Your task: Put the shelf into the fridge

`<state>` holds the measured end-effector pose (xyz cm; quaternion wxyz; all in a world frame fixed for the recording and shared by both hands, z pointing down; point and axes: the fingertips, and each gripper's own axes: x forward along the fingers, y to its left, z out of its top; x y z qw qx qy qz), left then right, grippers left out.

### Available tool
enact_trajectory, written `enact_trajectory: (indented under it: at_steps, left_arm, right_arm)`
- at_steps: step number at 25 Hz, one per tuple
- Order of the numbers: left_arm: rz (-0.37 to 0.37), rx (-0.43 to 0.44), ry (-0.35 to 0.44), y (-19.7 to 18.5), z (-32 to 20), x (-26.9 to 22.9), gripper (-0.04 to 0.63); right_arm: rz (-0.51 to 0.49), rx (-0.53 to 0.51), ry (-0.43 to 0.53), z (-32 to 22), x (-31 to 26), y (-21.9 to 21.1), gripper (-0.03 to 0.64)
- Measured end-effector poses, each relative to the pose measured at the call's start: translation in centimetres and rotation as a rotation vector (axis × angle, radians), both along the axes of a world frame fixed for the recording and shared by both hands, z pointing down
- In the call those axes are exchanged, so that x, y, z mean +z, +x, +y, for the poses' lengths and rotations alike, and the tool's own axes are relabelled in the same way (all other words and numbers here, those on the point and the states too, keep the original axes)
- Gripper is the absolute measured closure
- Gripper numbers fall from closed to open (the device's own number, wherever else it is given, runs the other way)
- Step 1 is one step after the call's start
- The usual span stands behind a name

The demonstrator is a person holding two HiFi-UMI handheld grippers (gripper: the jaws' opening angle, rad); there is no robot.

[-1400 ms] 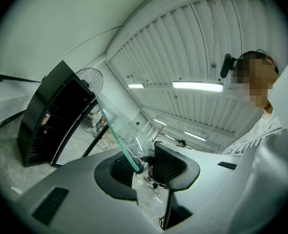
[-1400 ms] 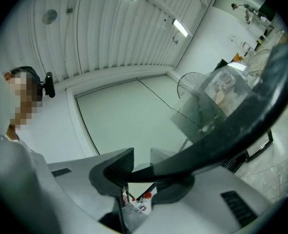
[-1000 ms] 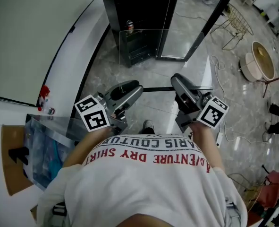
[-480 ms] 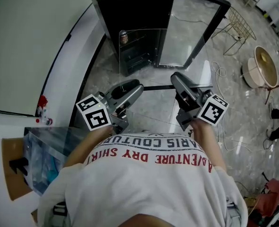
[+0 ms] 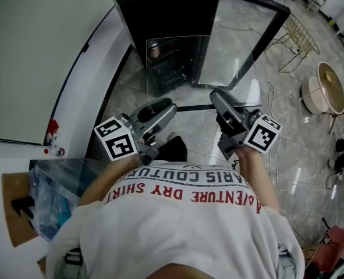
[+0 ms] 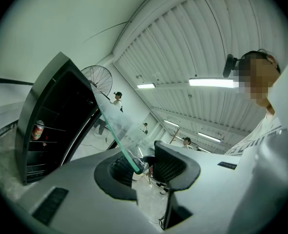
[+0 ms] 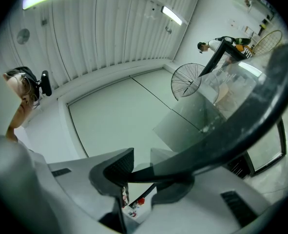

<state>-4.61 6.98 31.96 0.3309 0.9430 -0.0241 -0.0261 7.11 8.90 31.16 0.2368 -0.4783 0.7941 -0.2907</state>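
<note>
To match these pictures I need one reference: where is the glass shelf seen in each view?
Head view: the glass shelf lies at the centre, just below the fridge.
Left gripper view: its edge rises from the jaws, up and left.
Right gripper view: its dark edge sweeps from the jaws to the right.
Shared landmark: the black fridge, top centre in the head view, far left in the left gripper view.

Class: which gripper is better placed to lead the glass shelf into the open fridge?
Left, probably. Both grippers clamp the shelf, but the fridge opening lies ahead of the left gripper; the right gripper faces the open door.
</note>
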Motion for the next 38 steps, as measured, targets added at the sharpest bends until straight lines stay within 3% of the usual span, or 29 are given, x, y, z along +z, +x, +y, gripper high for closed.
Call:
enact_trajectory:
  at_steps: [10,16,38]
  left_arm:
    - [-0.017,-0.03,-0.028,1.0,-5.5,1.1,0.459]
    - [-0.031,-0.042,-0.076,2.6,-11.4,2.7,0.459]
    - [-0.089,-0.137,-0.17,4.9,-20.6,7.7,0.457]
  right_arm:
    - [-0.033,-0.025,-0.042,-5.9,1.6,1.0,0.505]
    - [-0.058,-0.03,-0.096,-11.8,3.3,2.9,0.505]
    - [-0.065,-0.162,-0.185,-22.6,8.6,5.0,0.503]
